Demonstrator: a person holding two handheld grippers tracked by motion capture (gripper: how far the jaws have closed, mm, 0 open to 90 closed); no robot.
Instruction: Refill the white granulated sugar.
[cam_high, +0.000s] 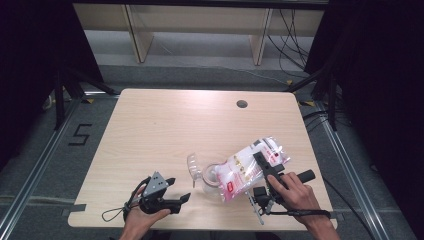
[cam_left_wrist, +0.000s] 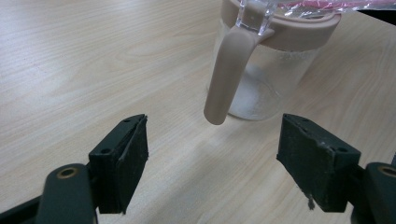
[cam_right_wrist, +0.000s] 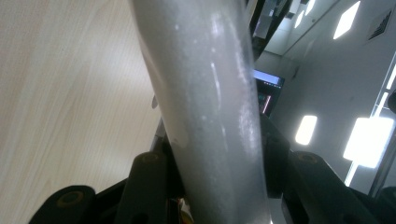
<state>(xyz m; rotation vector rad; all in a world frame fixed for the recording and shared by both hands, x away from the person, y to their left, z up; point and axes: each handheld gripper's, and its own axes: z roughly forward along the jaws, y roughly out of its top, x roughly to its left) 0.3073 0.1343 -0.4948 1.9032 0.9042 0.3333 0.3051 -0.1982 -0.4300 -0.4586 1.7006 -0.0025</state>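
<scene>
Nearest the lens in the right gripper view, a plastic bag (cam_right_wrist: 205, 116) of white powder ran up between the right gripper (cam_high: 264, 165)'s black jaws, which were clamped on it; its film was glossy, streaked with highlights, and bulged into a smooth rounded column. From the high view the bag was a crinkled, translucent pouch with red print, its long axis slanting from far right down to near left, and its lower end tilted over the mouth of a glass jar (cam_high: 212, 175) just left of that gripper. The person's right hand (cam_high: 295, 192) gripped the tool's handle near the table's front edge.

The left gripper (cam_high: 182, 199), held in the left hand (cam_high: 142, 215), lay low on the pale wood-grain table (cam_high: 165, 125) with its jaws spread wide and nothing between them, pointing at the jar just ahead. In the left gripper view the jar was a clear, round vessel with white powder at the bottom, a matte beige collar and a smooth beige handle (cam_left_wrist: 226, 77) hanging down toward the jaws. A clear hinged lid (cam_high: 193, 165) stood open on the jar's left side.
</scene>
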